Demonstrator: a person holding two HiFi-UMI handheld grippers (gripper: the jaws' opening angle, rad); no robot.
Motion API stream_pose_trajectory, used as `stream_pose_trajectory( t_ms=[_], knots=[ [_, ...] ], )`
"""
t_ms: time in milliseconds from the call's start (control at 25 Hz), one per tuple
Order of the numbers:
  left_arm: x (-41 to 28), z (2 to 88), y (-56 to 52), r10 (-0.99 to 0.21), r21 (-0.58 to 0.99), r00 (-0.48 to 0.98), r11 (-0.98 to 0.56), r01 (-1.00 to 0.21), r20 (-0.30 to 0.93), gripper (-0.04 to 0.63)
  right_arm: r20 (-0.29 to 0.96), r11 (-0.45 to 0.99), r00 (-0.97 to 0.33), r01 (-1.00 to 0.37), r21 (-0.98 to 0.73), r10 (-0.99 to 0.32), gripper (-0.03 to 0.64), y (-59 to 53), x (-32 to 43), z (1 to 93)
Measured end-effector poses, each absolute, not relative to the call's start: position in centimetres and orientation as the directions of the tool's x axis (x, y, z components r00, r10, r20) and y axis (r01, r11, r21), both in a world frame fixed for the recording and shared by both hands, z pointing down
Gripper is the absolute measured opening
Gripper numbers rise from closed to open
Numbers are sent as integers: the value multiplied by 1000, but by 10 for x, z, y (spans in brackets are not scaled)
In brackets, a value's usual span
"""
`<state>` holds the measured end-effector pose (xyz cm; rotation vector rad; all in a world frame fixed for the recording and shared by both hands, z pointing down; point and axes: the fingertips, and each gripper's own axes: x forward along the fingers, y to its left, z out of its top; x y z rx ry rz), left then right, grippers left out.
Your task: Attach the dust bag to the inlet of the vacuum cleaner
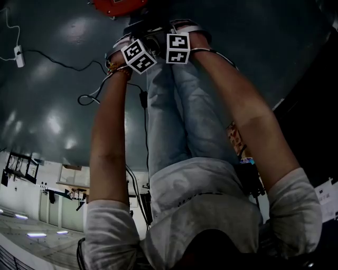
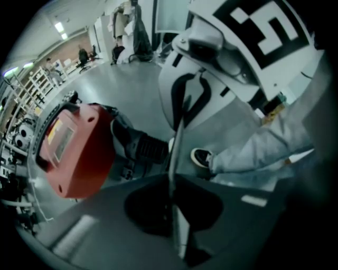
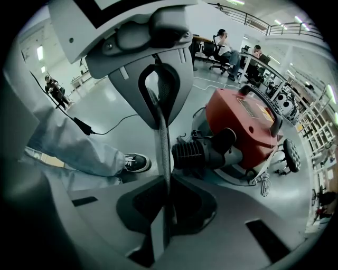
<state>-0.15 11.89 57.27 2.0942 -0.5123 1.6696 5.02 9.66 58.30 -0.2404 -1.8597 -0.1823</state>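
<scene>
In the head view I am bent right over, both arms reaching down along pale jeans to the glossy grey floor [image 1: 47,79]. The left gripper [image 1: 138,56] and the right gripper [image 1: 178,48] hang side by side, almost touching, just short of the red drum-shaped plastic vacuum cleaner [image 1: 113,6], which only peeks in at the top edge. No counter is involved; everything sits on the floor.

In the left gripper view the jaws are pressed together into one thin line with nothing between them. The vacuum cleaner lies off to the left, its black ribbed collar [image 2: 145,147], which I take for the inlet, pointing towards my dark sneaker [image 2: 203,158]. The right gripper's white body fills the upper right.

In the right gripper view these jaws are also fully closed and hold nothing. The vacuum cleaner is to the right, its ribbed collar just beside the jaw line and near the sneaker.

I cannot find the dust bag in any view, so I judge the task is at its very start: neither gripper carries anything to attach. The next move calls for locating the dust bag, opening one gripper to take it by its mouth, and bringing that mouth square onto the collar.
</scene>
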Motion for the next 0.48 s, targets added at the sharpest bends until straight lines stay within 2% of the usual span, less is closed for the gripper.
stream_pose_trajectory(
  t_ms=[320, 480],
  knots=[
    [-10, 593, 79, -44, 50, 199, -896, -441, 979, 18, 959, 973, -273, 231, -15, 80, 32, 62, 42, 609],
    [-17, 598, 93, -24, 74, 203, -884, -461, 979, 15, 965, 961, -259, 277, 29, 46, 32, 70, 33, 591]
  ],
)
